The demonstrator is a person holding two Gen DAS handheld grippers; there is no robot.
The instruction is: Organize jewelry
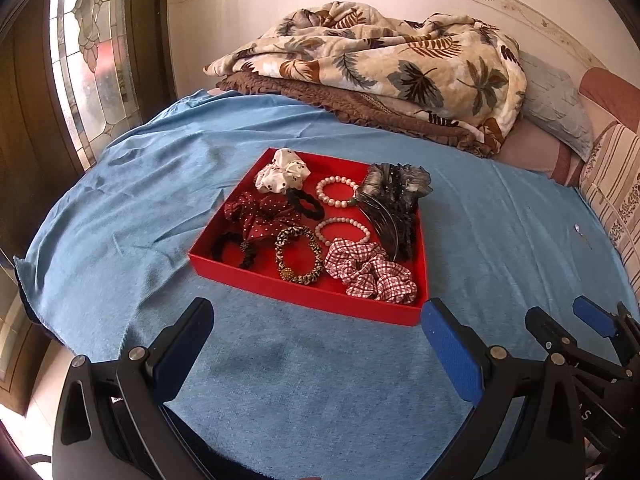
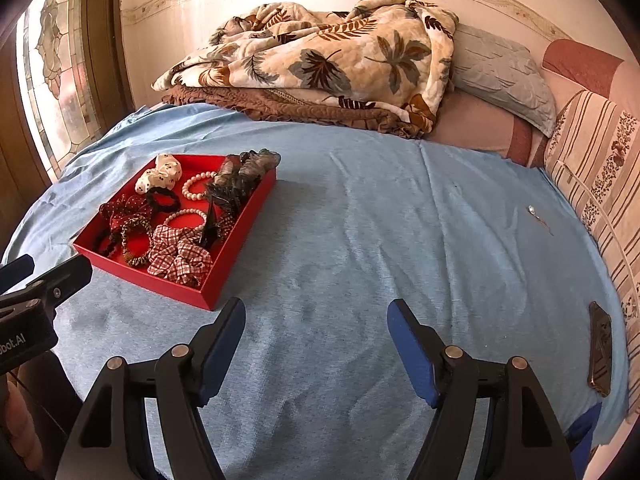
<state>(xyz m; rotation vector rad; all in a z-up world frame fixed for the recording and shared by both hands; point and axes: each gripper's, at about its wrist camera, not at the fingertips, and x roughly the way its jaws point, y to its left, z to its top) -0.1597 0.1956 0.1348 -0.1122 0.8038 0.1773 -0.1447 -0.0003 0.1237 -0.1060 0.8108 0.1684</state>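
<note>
A red tray (image 1: 304, 294) (image 2: 188, 290) sits on the blue sheet, filled with accessories: a white dotted scrunchie (image 1: 282, 176), a dark red dotted bow (image 1: 260, 214), a black hair tie (image 1: 306, 202), two pearl bracelets (image 1: 338, 190) (image 1: 344, 230), a leopard scrunchie (image 1: 300, 254), a red plaid scrunchie (image 1: 370, 272) (image 2: 180, 258) and dark hair clips (image 1: 394, 200). My left gripper (image 1: 320, 334) hangs open just in front of the tray with nothing between its fingers. My right gripper (image 2: 316, 332) is open over bare sheet, to the right of the tray.
A leaf-print blanket (image 1: 380, 64) and pillows (image 2: 504, 76) are piled at the back of the bed. A small pin (image 2: 534, 212) lies on the sheet at the right, and a phone (image 2: 600, 354) lies near the right edge. A stained-glass window (image 1: 92, 48) is at the left.
</note>
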